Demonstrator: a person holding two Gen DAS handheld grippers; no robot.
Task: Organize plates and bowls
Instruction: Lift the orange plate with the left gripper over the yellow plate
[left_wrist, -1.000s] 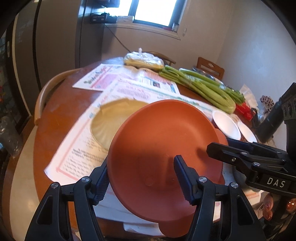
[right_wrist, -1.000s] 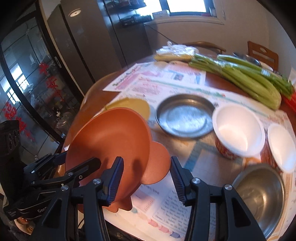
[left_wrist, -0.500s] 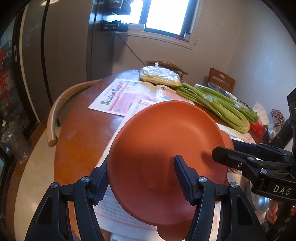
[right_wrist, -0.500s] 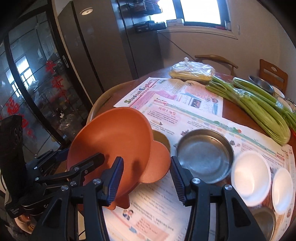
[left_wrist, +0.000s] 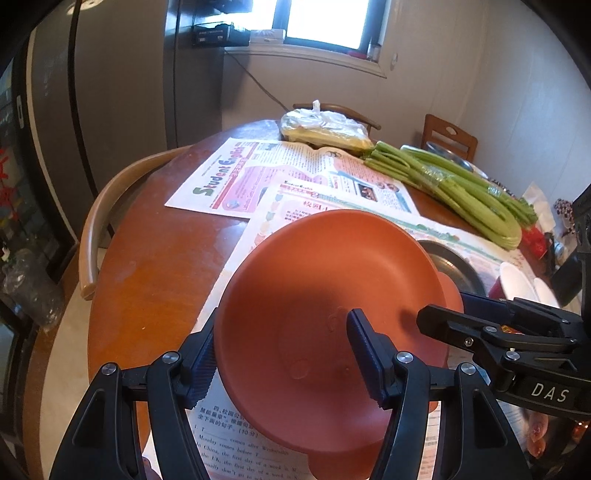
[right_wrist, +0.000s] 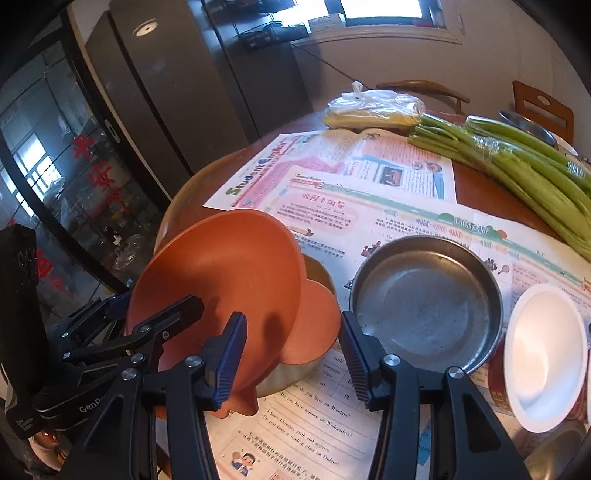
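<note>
Orange bowl (left_wrist: 325, 280) sits in the left tool (left_wrist: 282, 332); one finger behind the wall, the other inside, clamped on it; bowl tilted, up off the worktop (left_wrist: 147, 266). Right tool (right_wrist: 291, 321) has the bowl's ear (right_wrist: 317, 321) between its jaws, one finger inside the rim, one outside; jaws narrow, looks like a second clamp on the bowl, though pad contact is not clear.

Change: neither grip differs from a second ago; both tools and the bowl have travelled together across the worktop; the yellow dish (right_wrist: 317, 269), then clear beyond the bowl, is now mostly covered by it, with the bowl right over it. Judgement: carry nearly done; next is lowering the bowl into or onto the yellow dish, then letting go; the tilt needs levelling first or it may land crooked.

Views: right wrist shows the yellow dish under the bowl, the whole steel dish (right_wrist: 424, 295) just beside, and a white bowl (right_wrist: 543, 354) further right, all on newspaper (right_wrist: 332, 435); left wrist hides the yellow dish entirely behind the bowl and gives only a sliver of the steel dish, but shows the bowl's inside and bare wood at the worktop edge.
</note>
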